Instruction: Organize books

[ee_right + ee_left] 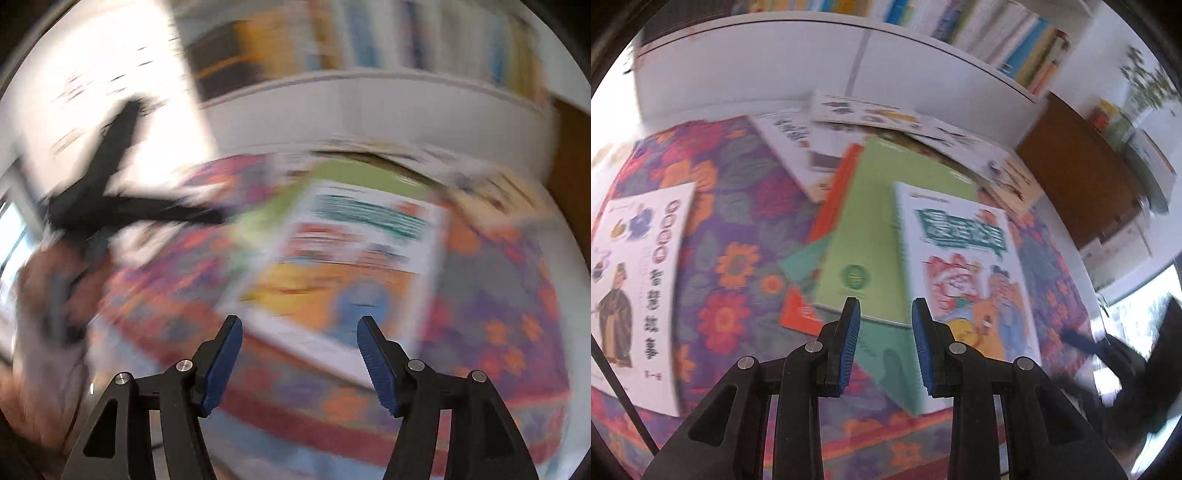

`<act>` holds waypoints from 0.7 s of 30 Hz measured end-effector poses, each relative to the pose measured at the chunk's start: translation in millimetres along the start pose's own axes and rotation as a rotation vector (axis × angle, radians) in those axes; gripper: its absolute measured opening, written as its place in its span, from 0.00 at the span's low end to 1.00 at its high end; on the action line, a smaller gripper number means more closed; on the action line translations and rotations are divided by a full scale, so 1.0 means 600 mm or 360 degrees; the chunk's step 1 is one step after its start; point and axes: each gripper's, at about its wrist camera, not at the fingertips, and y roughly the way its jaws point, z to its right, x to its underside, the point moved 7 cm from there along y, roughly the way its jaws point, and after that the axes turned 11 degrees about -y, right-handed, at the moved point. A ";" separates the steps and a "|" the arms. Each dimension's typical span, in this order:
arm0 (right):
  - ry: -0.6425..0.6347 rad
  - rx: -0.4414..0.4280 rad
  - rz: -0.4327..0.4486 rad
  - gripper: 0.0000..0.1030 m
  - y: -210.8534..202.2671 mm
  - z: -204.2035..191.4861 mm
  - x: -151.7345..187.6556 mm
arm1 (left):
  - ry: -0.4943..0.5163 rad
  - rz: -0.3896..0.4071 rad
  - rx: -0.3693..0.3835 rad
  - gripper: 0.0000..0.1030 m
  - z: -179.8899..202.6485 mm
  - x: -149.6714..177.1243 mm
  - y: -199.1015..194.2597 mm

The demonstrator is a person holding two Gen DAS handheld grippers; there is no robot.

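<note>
Books scattered mid-desk on floral cloth (731, 236). Cartoon book (964, 273) tops green book (871, 229) near desk's front edge. My right tongs (299, 350) spread, empty, nearing it. My left tongs (885, 332) narrowly parted, empty. Next, likely: pinch cartoon book's near edge.

Both wrist cameras look steeply down and forward over their tongs, close above the flower-patterned table (738, 236). They share the illustrated book (964, 273) (343, 266) and the white bookshelf (768, 66) (369, 107) beyond; the right view is badly blurred.
</note>
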 end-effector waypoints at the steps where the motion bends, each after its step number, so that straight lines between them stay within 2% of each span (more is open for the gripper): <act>1: 0.0140 0.0016 -0.0034 0.61 0.012 0.038 0.006 | 0.0026 -0.0007 0.0020 0.25 0.012 0.005 0.005; 4: 0.0476 -0.0109 -0.0110 0.61 0.056 0.105 0.028 | 0.0075 -0.0045 0.0015 0.25 0.029 0.020 0.029; 6: 0.0591 -0.0156 -0.0127 0.61 0.080 0.125 0.039 | 0.0094 -0.0069 0.0007 0.25 0.035 0.027 0.048; 8: 0.0613 -0.0172 -0.0025 0.61 0.082 0.128 0.031 | 0.0088 -0.0098 0.0024 0.25 0.036 0.033 0.065; 12: 0.0582 -0.0172 0.0009 0.62 0.090 0.113 0.022 | 0.0101 -0.0101 0.0047 0.26 0.043 0.039 0.072; 16: 0.0524 -0.0146 -0.0028 0.62 0.111 0.105 0.011 | 0.0127 -0.0095 0.0023 0.26 0.048 0.044 0.070; 21: 0.0524 -0.0208 -0.0119 0.63 0.107 0.103 0.021 | 0.0199 -0.0152 0.0002 0.26 0.051 0.078 0.055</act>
